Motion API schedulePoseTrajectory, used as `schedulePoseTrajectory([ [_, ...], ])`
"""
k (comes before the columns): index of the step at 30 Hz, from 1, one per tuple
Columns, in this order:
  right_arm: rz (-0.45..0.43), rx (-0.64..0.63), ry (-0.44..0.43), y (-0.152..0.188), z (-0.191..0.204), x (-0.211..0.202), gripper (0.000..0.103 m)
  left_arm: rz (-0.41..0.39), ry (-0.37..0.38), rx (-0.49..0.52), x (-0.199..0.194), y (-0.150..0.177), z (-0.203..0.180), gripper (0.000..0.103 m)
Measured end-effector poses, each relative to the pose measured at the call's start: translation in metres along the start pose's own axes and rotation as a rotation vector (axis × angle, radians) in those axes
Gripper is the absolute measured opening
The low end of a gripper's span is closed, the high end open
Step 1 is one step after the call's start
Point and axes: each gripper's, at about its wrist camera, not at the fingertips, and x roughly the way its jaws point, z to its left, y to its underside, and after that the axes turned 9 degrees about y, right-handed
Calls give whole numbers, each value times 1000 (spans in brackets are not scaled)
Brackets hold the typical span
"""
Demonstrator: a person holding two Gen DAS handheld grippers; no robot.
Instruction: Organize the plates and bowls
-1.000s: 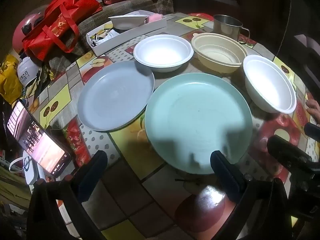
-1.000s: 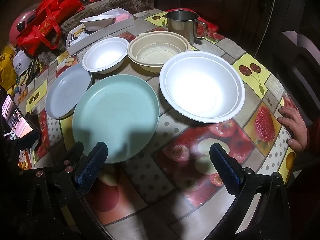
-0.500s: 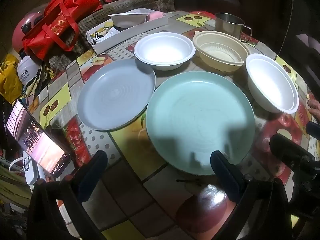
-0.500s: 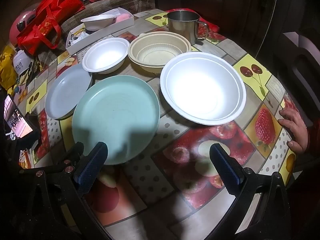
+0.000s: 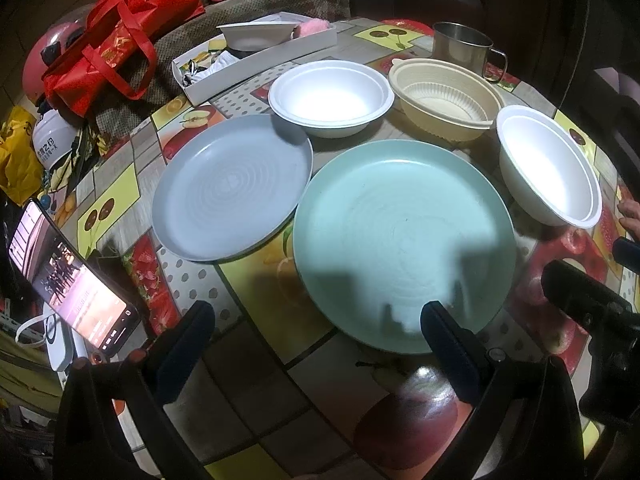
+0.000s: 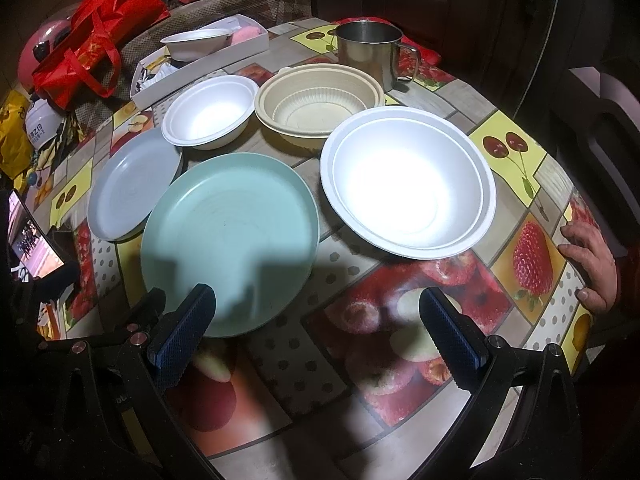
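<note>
While fingers (image 6: 182, 338) gape (both grippers), green plate (image 6: 230, 236) untouched

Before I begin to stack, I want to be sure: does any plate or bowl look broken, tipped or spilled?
Nothing stands out. The green plate, grey plate, two white bowls and beige bowl all sit upright on the table, empty, with no visible damage.

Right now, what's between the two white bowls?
The beige bowl sits between the small white bowl and the big white bowl, set slightly back, in both views.

Green plate (image 5: 400, 216), grey plate (image 5: 232, 184), 3 bowls, upright.
</note>
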Motion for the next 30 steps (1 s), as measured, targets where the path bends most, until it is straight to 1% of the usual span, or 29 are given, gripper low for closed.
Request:
schedulePoseTrajectory([
  [6, 9, -5, -50, 4, 2, 6, 102, 17, 11, -4, 6, 5, 6, 103],
  [8, 8, -8, -61, 4, 4, 8, 100, 19, 16, 2, 7, 5, 7, 103],
  [11, 19, -9, -74, 4, 5, 15, 93, 20, 26, 2, 8, 5, 8, 102],
  [13, 43, -8, -79, 4, 6, 23, 83, 37, 38, -17, 13, 4, 13, 98],
  [15, 61, -8, -75, 5, 8, 31, 77, 55, 59, -25, 18, 2, 16, 87],
  [16, 72, -9, -70, 6, 8, 36, 75, 63, 57, -37, 21, 1, 19, 86],
  [17, 85, -7, -68, 7, 8, 41, 73, 72, 58, -47, 25, 1, 21, 82],
  [18, 91, -6, -68, 7, 9, 44, 69, 93, 82, -61, 31, 0, 25, 76],
  [20, 101, -10, -50, 8, 10, 50, 68, 119, 111, -92, 38, 0, 30, 70],
  [21, 104, -12, -43, 7, 9, 52, 68, 126, 120, -101, 41, 0, 33, 70],
  [23, 112, -9, -35, 7, 8, 57, 68, 139, 115, -104, 48, 1, 36, 69],
  [24, 115, -8, -36, 7, 8, 58, 65, 145, 122, -101, 50, 1, 36, 69],
  [28, 116, -12, -29, 6, 9, 62, 63, 139, 127, -83, 53, -3, 34, 69],
  [30, 115, -16, -24, 5, 10, 63, 62, 140, 125, -78, 54, -6, 33, 67],
])
